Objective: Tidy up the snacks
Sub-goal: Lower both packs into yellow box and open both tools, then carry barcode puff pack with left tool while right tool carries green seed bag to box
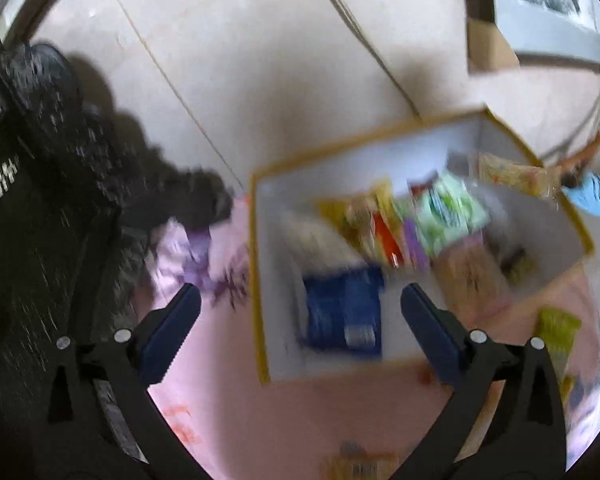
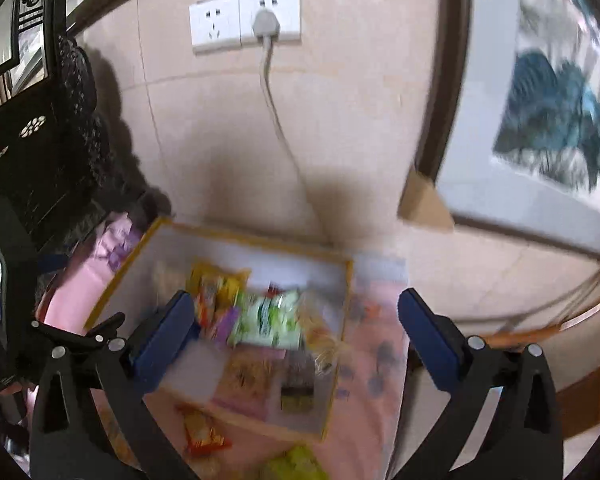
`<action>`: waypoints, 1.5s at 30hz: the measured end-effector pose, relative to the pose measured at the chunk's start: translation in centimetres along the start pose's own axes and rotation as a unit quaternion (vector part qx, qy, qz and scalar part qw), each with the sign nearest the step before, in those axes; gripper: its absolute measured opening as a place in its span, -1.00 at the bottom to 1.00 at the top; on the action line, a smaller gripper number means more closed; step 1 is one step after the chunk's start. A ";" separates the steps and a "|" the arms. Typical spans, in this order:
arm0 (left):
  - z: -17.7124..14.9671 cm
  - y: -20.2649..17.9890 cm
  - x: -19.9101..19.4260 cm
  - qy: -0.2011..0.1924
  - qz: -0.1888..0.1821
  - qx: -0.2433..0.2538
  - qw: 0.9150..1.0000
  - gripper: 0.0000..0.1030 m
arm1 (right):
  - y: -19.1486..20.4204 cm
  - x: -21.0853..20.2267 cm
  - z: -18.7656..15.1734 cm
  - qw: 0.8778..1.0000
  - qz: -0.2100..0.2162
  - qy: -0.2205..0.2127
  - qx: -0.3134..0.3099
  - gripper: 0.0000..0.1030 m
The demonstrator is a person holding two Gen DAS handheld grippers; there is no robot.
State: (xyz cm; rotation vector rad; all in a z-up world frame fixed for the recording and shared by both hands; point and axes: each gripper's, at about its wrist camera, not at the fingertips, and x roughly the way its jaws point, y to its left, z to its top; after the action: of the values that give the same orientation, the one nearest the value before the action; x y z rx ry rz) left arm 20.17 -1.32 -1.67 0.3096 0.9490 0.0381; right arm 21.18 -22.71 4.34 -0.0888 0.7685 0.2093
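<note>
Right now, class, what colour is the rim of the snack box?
Yellow: the snack box's rim is yellow around white walls, clearest in the left wrist view.

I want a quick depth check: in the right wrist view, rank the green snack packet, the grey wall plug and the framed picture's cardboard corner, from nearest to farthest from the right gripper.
1. Green snack packet, in the box, between the right gripper fingers.
2. Cardboard corner, upper right.
3. Grey wall plug, high on the wall.

Wide-apart, empty right tongs (image 2: 296,312) hang above the snack-filled box (image 2: 342,320).
</note>
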 end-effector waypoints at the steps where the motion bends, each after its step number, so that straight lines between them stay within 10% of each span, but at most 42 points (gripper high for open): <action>1: -1.2 0.0 0.1 0.010 -0.005 -0.002 1.000 0.96 | -0.1 -0.4 -1.2 1.000 0.002 0.008 0.004 0.97; 10: -14.2 0.6 2.0 0.077 -0.089 -0.130 0.985 0.96 | -2.9 2.2 -16.8 0.978 -0.089 0.115 0.151 0.97; 16: -19.0 0.6 5.0 0.127 -0.123 -0.172 0.969 0.96 | -1.1 7.4 -21.1 0.959 -0.113 0.154 0.210 0.97; 26: -19.8 -0.9 6.8 0.114 -0.207 -0.094 0.967 0.96 | 1.2 11.6 -21.9 0.947 -0.149 0.194 0.209 0.97; 31: -19.6 -3.9 6.3 0.107 -0.144 -0.025 0.983 0.83 | 1.5 11.4 -22.0 0.949 -0.148 0.187 0.207 0.92; 34: -19.3 -4.4 5.7 0.113 -0.157 -0.025 0.981 0.72 | 2.4 10.1 -22.2 0.953 -0.144 0.177 0.201 0.44; 45: -16.6 -1.9 6.3 0.134 -0.201 -0.042 0.969 0.70 | 2.2 5.2 -21.9 0.942 -0.108 0.159 0.277 0.35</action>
State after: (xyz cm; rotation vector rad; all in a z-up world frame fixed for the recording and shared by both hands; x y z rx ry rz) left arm 10.35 1.95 -16.22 0.0282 1.2615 -0.2565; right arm 9.42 -23.18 -15.02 0.3339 1.1086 -0.2412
